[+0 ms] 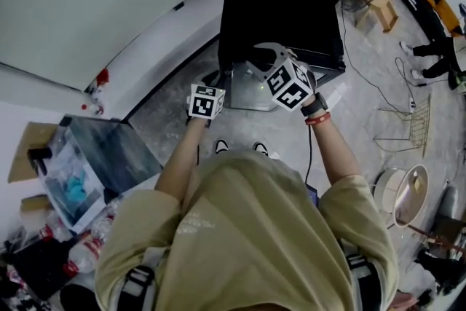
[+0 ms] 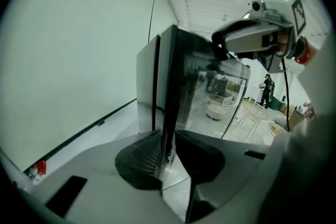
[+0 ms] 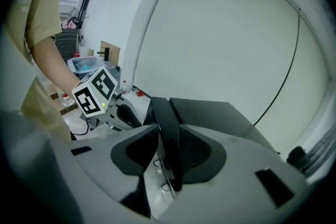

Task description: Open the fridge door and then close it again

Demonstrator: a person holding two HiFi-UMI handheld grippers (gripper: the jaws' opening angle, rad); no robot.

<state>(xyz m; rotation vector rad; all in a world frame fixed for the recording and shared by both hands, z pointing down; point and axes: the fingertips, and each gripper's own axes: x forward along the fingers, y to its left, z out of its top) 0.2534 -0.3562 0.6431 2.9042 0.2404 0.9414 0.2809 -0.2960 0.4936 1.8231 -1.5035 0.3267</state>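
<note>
White-walled room: black fridge (image 1: 280,11), glass door (image 2: 210,97) ajar, pinched by left claw (image 2: 168,140) and right claw (image 3: 169,153).

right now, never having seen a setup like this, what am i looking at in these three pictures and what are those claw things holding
No robot here: a person holds a two-jaw gripper in each hand. The head view looks down from a camera on their head; the other two views look along each gripper's jaws. A black fridge stands on the floor, its glass fridge door partly open. The left gripper grips the door's side edge, the right gripper its top edge.
</note>
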